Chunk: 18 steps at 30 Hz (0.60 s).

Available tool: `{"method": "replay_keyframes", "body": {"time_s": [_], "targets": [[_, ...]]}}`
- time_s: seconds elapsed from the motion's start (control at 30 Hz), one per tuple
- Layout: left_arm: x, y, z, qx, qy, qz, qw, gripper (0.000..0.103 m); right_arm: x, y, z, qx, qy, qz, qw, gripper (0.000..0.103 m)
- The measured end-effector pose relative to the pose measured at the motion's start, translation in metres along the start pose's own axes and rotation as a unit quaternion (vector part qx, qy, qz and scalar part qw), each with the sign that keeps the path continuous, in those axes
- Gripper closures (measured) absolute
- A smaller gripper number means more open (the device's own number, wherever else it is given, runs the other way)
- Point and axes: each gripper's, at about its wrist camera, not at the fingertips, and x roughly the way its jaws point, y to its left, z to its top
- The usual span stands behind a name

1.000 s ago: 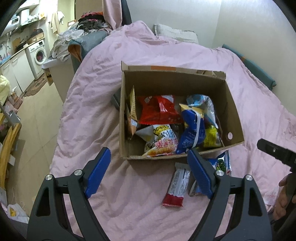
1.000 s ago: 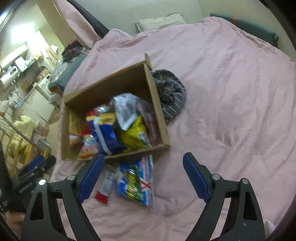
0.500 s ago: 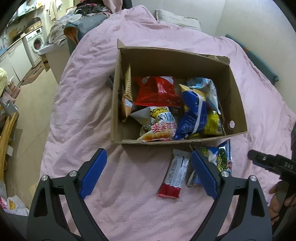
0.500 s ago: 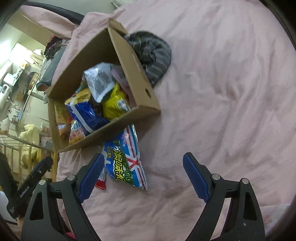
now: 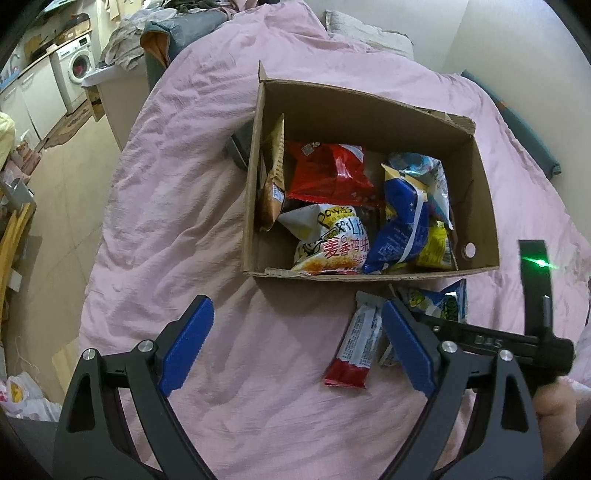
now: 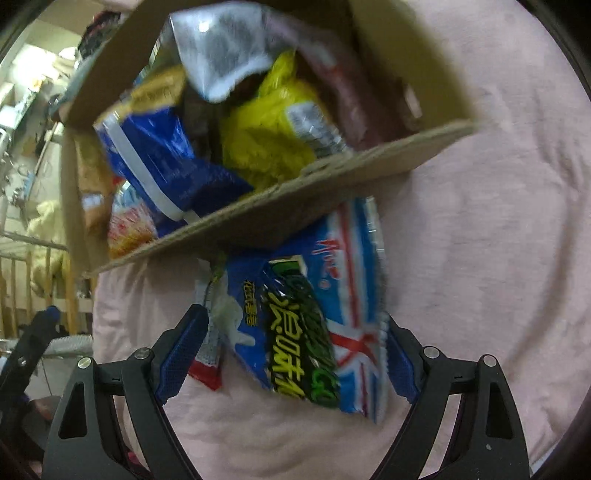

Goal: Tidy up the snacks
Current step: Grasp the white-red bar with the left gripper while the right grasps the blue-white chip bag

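An open cardboard box (image 5: 369, 275) sits on the pink bedcover (image 5: 177, 206), holding several snack bags: red (image 5: 332, 173), blue (image 5: 399, 221), yellow (image 5: 436, 243). In front of it lie a red-and-white bar (image 5: 354, 343) and a blue bag with green lettering (image 5: 439, 302). My left gripper (image 5: 295, 317) hovers open over bare cover, just left of the bar, holding nothing. My right gripper (image 6: 291, 321) is low over the blue bag (image 6: 306, 314), open, its fingers straddling the bag. The bag's top edge is tucked under the box's front wall (image 6: 295, 206).
A grey object (image 5: 240, 147) lies against the box's left side. A pillow (image 5: 369, 33) sits at the bed's head. Left of the bed are floor, a washing machine (image 5: 77, 70) and piled clothes (image 5: 129, 26). A hand (image 5: 554, 406) shows at lower right.
My right gripper has dropped down and forward onto the blue bag, which now fills the space between its fingers. The left gripper has tilted a little, with its jaws slightly wider.
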Motion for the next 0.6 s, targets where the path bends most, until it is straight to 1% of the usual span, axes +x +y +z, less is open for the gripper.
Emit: {"method": "replay_keyframes", "body": {"time_s": [0.03,0.07,0.17,0.2,0.27,0.33,0.4,0.47,0.53,0.6], "targets": [[0.001,0.0,-0.001,0.003,0.002,0.002,1.0,0.012,0.003,0.0,0.0,-0.001,0.004,0.001,1.0,0.024],[0.002,0.0,-0.002,0.004,0.004,0.003,1.0,0.012,0.003,0.001,0.0,-0.004,0.004,0.002,1.0,0.029],[0.007,0.0,-0.006,0.01,0.013,0.007,0.9998,0.012,-0.003,0.002,-0.001,-0.014,-0.002,0.002,1.0,0.034],[0.009,-0.001,-0.007,0.013,0.018,0.008,0.9997,0.012,-0.007,0.002,-0.004,-0.016,-0.007,0.001,1.0,0.037],[0.014,-0.004,-0.011,0.019,0.029,0.009,0.9994,0.012,-0.013,-0.002,-0.008,-0.014,-0.009,0.015,1.0,0.037],[0.023,-0.013,-0.016,0.035,0.049,0.006,0.9982,0.012,-0.025,-0.006,-0.013,-0.014,-0.02,0.016,1.0,0.037],[0.03,-0.021,-0.02,0.049,0.063,0.001,0.9969,0.012,-0.037,-0.014,-0.017,-0.007,-0.029,0.026,0.999,0.037],[0.04,-0.03,-0.024,0.059,0.078,-0.01,0.9951,0.012,-0.045,-0.017,-0.019,0.0,-0.039,0.026,0.999,0.037],[0.05,-0.034,-0.024,0.049,0.1,-0.03,0.9934,0.013,-0.053,-0.022,-0.023,0.005,-0.047,0.024,0.999,0.037],[0.06,-0.038,-0.025,0.041,0.113,-0.043,0.9918,0.013,-0.059,-0.027,-0.027,0.01,-0.056,0.024,0.998,0.037]]}}
